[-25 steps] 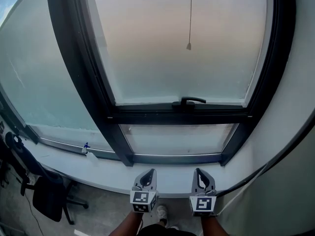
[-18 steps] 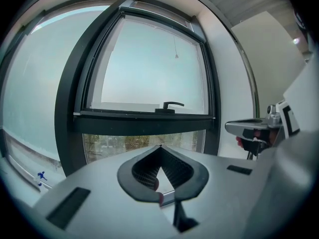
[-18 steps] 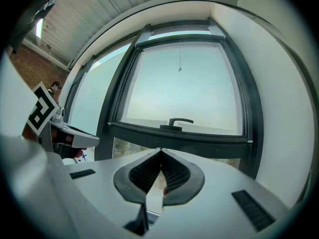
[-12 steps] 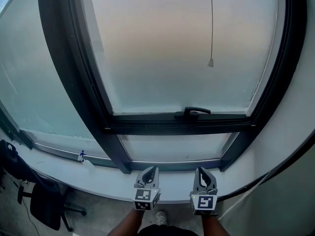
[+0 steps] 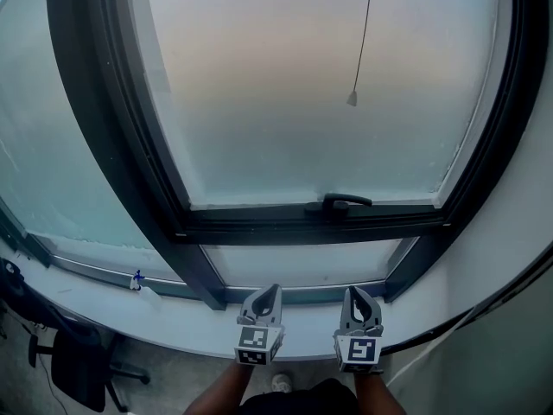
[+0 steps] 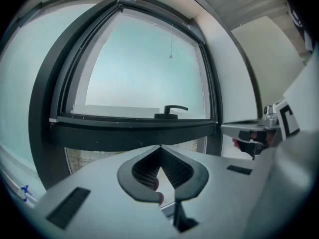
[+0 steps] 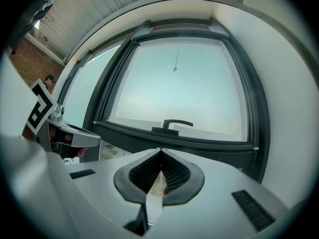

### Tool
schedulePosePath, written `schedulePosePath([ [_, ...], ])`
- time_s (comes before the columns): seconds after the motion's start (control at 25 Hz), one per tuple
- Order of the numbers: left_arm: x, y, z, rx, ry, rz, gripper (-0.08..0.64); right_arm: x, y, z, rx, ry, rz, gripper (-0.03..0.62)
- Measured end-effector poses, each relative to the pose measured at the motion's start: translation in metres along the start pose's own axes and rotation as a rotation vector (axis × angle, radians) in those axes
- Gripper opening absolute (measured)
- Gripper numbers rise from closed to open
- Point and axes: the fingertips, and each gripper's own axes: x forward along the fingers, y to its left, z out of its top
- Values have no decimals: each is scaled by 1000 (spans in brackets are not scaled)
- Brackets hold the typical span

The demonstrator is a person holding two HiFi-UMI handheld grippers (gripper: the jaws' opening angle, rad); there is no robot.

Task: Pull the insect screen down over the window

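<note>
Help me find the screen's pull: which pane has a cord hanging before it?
The large upper pane, above the black handle: the cord dangles there. The low pane and left pane have none.

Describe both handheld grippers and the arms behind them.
The left gripper and right gripper are light grey tapered shells, with dark ribbed pads inside the jaws. Each carries a white cube with black square markers. No cables visible. Both forearms show no sleeves.
</note>
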Motion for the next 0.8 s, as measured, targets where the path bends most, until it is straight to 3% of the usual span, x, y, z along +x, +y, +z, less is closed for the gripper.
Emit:
schedulePosePath([
  [0.4, 48, -2, 27, 48, -6, 61, 0, 52, -32, 11, 2, -73, 85, 2],
  [0.8, 84, -10, 55, 52, -63, 167, 0, 81, -67, 18, 75, -119, 135, 2],
])
